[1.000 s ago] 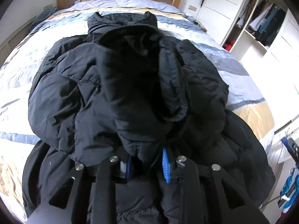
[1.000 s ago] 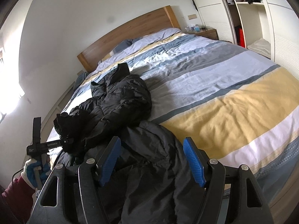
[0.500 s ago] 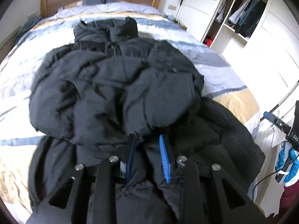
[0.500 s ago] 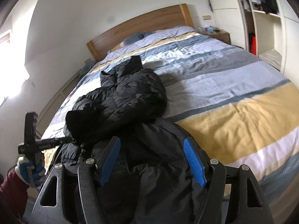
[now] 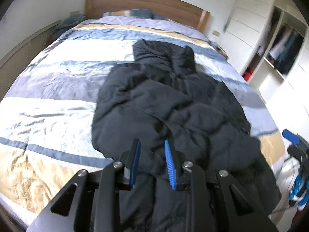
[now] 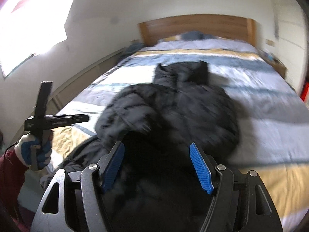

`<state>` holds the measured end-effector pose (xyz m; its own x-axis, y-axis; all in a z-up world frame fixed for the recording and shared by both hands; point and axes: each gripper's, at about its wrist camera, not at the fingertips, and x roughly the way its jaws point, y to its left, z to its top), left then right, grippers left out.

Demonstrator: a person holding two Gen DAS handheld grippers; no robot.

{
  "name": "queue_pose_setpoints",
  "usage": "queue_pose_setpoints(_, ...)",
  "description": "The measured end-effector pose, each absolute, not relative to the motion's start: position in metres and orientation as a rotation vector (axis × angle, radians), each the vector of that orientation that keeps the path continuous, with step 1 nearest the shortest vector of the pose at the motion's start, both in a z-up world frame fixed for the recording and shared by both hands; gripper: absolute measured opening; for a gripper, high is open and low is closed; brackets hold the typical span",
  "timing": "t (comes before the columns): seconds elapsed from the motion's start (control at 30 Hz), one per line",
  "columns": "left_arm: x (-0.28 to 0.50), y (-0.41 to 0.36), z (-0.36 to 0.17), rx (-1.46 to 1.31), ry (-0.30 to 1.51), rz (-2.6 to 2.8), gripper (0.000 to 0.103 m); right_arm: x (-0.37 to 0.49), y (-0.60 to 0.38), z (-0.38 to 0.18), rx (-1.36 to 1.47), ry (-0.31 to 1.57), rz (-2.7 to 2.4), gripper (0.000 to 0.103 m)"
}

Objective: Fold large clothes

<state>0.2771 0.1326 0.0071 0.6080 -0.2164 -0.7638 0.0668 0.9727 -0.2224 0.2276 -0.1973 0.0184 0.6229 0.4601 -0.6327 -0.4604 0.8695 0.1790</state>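
Left gripper [image 5: 151, 164]: a second ago its blue pads were pinched on a bunched fold of the black puffer jacket [image 5: 170, 104]; half a second ago the gap was widening. Now the jaws stand partly apart, nothing gripped between them, jacket fabric seen only beyond and below. The fold has been let go and laid down over the jacket's middle.

Right gripper [image 6: 161, 166]: jaws spread wide as before, nothing held, hovering above the near hem. It has swung to face the headboard [image 6: 197, 27] more squarely. Both views are motion-blurred.

Reading for the task: one fold is judged done, likely a sleeve or side panel brought inward. The near portion is left unfolded and rumpled, so a fresh grasp is probably called for next.

Jacket position: lying on the striped duvet [image 5: 58, 89] of the bed, right of the bed's centre in the left wrist view, near hem draped at the foot edge.

Orientation: long axis runs near to far, along the bed's length. Collar or hood end points far, toward the headboard; hem points near, toward the grippers.
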Motion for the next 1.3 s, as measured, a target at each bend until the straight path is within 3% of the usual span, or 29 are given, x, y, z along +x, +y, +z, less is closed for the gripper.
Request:
queue_pose_setpoints(0.3,0.326,0.139,-0.02,-0.24,0.927,-0.145,0.025,0.28,-0.104,-0.012,-0.107,0.782,0.69,0.07)
queue_pose_setpoints(0.63,0.345,0.123,-0.095,-0.245,1.041,-0.102,0.025,0.31,-0.125,-0.089,-0.108,0.935,0.647,0.067)
queue_pose_setpoints(1.3,0.272,0.087,-0.06,-0.188,1.039,-0.08,0.025,0.251,-0.166,-0.087,-0.104,0.966,0.524,0.066)
